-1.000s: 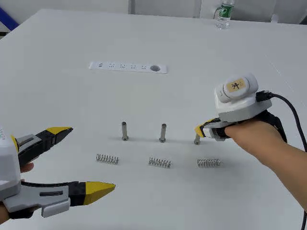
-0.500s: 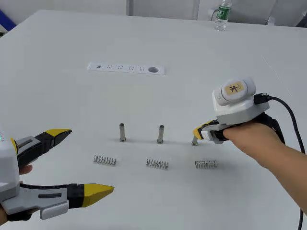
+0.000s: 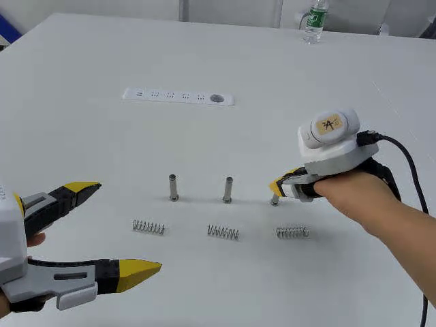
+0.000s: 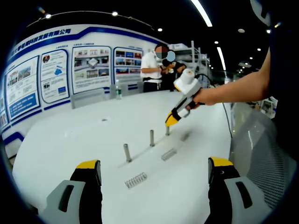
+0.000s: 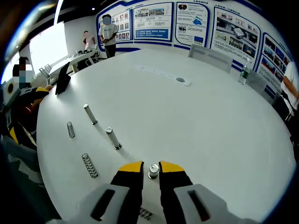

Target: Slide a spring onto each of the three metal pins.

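While left hand-held gripper (image 3: 129,226) gapes wide, right hand-held gripper (image 5: 152,167) pinches rt-most pin (image 5: 153,171); springs (image 3: 223,232) lie on table (image 3: 204,54).

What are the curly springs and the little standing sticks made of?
The springs look like thin bare metal wire, probably steel: grey, wound in open coils. The pins look like solid metal too: smooth, silvery-grey, slightly shiny.

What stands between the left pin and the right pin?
The middle pin stands upright between them, in line with both, as the head view shows.
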